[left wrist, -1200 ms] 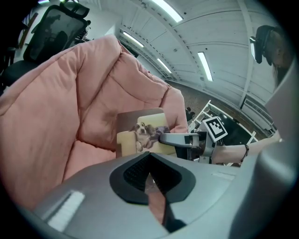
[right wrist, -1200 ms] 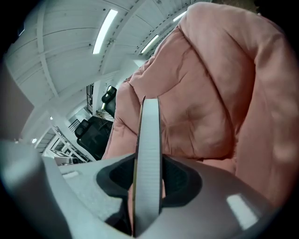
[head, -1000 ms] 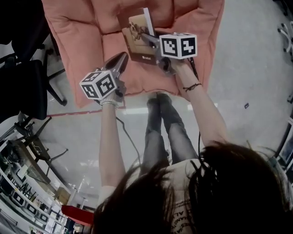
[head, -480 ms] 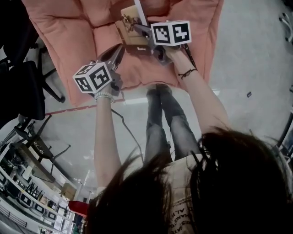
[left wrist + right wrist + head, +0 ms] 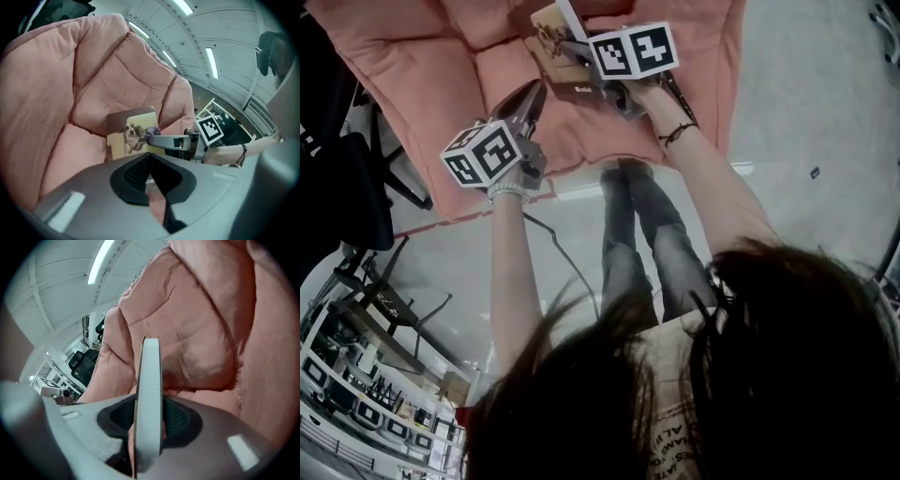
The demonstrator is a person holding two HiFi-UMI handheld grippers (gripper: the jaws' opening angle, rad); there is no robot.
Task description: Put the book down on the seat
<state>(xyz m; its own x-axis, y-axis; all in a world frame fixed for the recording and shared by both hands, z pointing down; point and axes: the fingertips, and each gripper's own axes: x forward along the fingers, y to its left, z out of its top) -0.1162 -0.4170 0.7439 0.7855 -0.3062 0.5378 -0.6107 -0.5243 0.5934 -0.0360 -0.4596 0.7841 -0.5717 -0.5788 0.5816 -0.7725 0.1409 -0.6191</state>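
The right gripper [image 5: 572, 52] has hold of the book [image 5: 546, 36] - in the right gripper view the book [image 5: 150, 394] stands edge-on between the two jaws, its pale page block running straight up the middle, with the dark pads pressed against its covers on either side. The left gripper view shows the same book [image 5: 133, 133] from the side: a cover with a picture of a dog on a couch, tilted a little, with one grey jaw of the right gripper [image 5: 152, 139] lying across its face. The book is over the pink padded seat [image 5: 422, 66], in front of the quilted back cushion [image 5: 70, 84]; its lower edge is hidden behind the left gripper's body, so I cannot tell whether it touches the cushion. The left gripper [image 5: 530, 94] hangs just beside it, nearer the front edge of the seat, and its jaws are drawn together to a point with nothing between them [image 5: 150, 187] - only a sliver of pink cushion shows past the tips. The person's legs [image 5: 642, 244] stand on the grey floor [image 5: 806, 112] against the seat's front edge.
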